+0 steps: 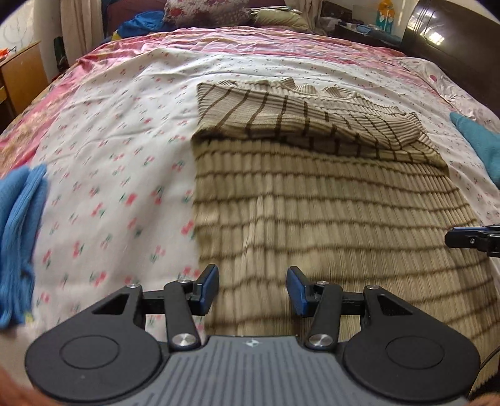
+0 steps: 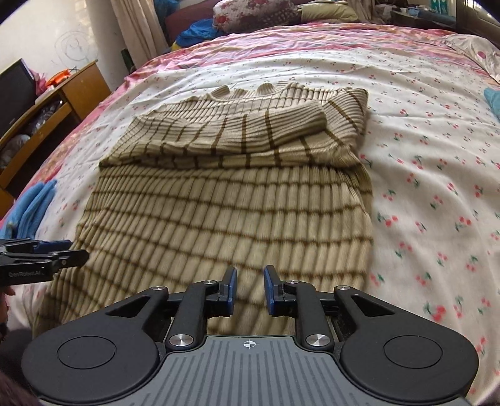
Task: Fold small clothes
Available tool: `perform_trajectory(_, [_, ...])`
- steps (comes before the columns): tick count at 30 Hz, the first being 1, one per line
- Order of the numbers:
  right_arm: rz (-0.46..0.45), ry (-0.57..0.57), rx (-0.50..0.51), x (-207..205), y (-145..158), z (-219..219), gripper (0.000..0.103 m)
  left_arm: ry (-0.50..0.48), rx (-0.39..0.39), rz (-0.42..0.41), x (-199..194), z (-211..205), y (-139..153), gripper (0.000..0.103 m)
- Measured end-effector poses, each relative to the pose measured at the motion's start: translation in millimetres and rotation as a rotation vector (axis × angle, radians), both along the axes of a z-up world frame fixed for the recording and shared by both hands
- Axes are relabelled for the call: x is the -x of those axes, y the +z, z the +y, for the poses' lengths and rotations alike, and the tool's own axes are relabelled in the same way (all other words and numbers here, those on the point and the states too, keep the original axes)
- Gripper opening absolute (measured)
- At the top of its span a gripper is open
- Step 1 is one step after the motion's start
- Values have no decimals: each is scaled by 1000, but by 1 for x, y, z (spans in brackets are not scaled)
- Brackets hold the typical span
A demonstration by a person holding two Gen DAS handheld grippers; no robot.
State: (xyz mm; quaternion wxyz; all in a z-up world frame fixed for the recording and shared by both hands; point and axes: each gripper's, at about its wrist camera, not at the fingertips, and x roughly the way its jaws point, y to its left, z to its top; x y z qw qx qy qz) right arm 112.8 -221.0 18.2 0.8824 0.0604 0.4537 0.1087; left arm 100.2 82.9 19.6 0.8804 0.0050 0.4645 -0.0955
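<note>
A beige ribbed sweater with brown stripes (image 1: 328, 200) lies flat on the bed, sleeves folded across its chest near the collar; it also shows in the right wrist view (image 2: 225, 200). My left gripper (image 1: 252, 289) is open and empty, hovering over the sweater's near left hem. My right gripper (image 2: 249, 289) is open and empty over the near right part of the hem. The right gripper shows at the right edge of the left wrist view (image 1: 468, 240), and the left gripper at the left edge of the right wrist view (image 2: 47, 254).
The bed has a white cherry-print sheet (image 1: 109, 156) with pink borders. Blue knit cloth (image 1: 18, 218) lies at the left, a teal cloth (image 1: 478, 140) at the right. Pillows (image 2: 256, 15) are at the far end. A wooden desk (image 2: 47, 103) stands left of the bed.
</note>
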Motion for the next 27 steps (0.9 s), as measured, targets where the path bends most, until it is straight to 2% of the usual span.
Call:
perform_trajectory(7, [2, 3, -1, 35, 9, -13, 21, 47, -12, 65, 37, 21, -5, 54])
perform_trajectory(17, [59, -37, 10, 88, 13, -45, 23, 86, 34, 160, 69, 34, -13, 54])
perform_trajectory(23, [142, -66, -17, 106, 5, -58, 24, 76, 53, 160, 74, 28, -14, 50])
perform_trajectory(27, [176, -58, -50, 109, -1, -56, 27, 75, 68, 159, 74, 28, -13, 43])
